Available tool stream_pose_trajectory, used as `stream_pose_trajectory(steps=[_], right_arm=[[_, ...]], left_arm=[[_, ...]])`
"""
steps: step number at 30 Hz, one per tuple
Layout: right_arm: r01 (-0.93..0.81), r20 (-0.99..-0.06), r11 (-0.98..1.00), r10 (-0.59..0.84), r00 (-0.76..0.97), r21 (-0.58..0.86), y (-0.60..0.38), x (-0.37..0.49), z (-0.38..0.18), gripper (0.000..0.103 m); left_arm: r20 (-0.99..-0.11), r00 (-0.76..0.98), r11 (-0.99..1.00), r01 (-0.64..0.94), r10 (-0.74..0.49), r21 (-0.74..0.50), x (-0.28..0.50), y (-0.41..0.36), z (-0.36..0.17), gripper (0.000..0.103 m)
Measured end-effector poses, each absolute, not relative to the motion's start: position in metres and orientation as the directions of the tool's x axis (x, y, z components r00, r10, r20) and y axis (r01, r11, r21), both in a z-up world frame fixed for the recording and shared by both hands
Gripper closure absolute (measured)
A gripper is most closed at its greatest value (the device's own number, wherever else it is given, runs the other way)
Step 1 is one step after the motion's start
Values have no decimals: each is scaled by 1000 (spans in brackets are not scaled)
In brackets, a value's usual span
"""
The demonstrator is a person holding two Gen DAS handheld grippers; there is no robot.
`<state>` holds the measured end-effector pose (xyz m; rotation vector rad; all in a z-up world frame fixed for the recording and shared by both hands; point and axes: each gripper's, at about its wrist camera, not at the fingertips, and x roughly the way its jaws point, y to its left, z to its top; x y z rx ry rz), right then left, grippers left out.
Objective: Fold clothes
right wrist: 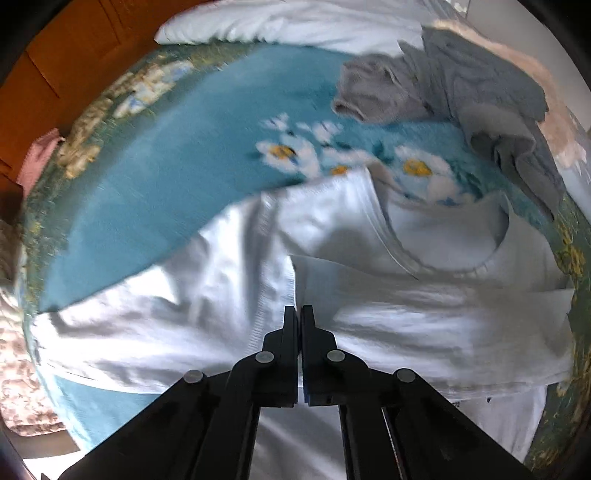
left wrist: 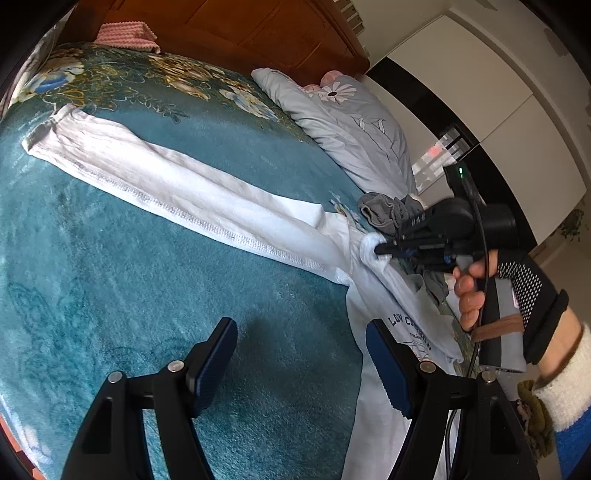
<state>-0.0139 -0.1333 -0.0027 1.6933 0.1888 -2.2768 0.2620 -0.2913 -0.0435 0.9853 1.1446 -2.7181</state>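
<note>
A white long-sleeved shirt (left wrist: pixel 166 177) lies on a teal flowered blanket (left wrist: pixel 147 295), one sleeve stretched out to the far left. Print shows on the shirt's body near my left gripper (left wrist: pixel 301 365), which hovers open over the shirt's edge and the blanket with nothing between its fingers. My right gripper (left wrist: pixel 380 250), held by a gloved hand (left wrist: pixel 476 291), is shut on a bunched bit of the shirt near its shoulder. In the right wrist view the right gripper (right wrist: pixel 298 310) has its jaws together over the white shirt (right wrist: pixel 406 325), and the picture is blurred.
A crumpled grey garment (left wrist: pixel 388 214) (right wrist: pixel 388 96) lies just past the shirt. A pale blue pillow (left wrist: pixel 351 122) with a daisy print rests by the wooden headboard (left wrist: pixel 258 29). A pink cloth (left wrist: pixel 125 35) sits at the far corner. The blanket (right wrist: pixel 166 177) stretches bare to the left.
</note>
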Motion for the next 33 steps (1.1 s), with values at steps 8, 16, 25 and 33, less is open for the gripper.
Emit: stream_pose_trajectory(steps=[8,16,25,33], right_arm=[[332,-965,-942,-136,-226,55,-154,0,-24,102],[368,-913,-919,-262,-311,139,-155,25,21,65],[234,-707,-895,-445,-549,381,-123,83,107,35],[60,-734,-866,-456,-504,497,-103,82,97,35]], left_arm=[[-559,-802,-721,257,214,-644,262,-295,-43,27],[-557,-816,-697,309,155,-647,272,-309,-46,27],[-572,-820,-593,464,-6,-658,294,-381,-37,27],[-742,-651,-463,714,-162,-525,293,-493,-49,29]])
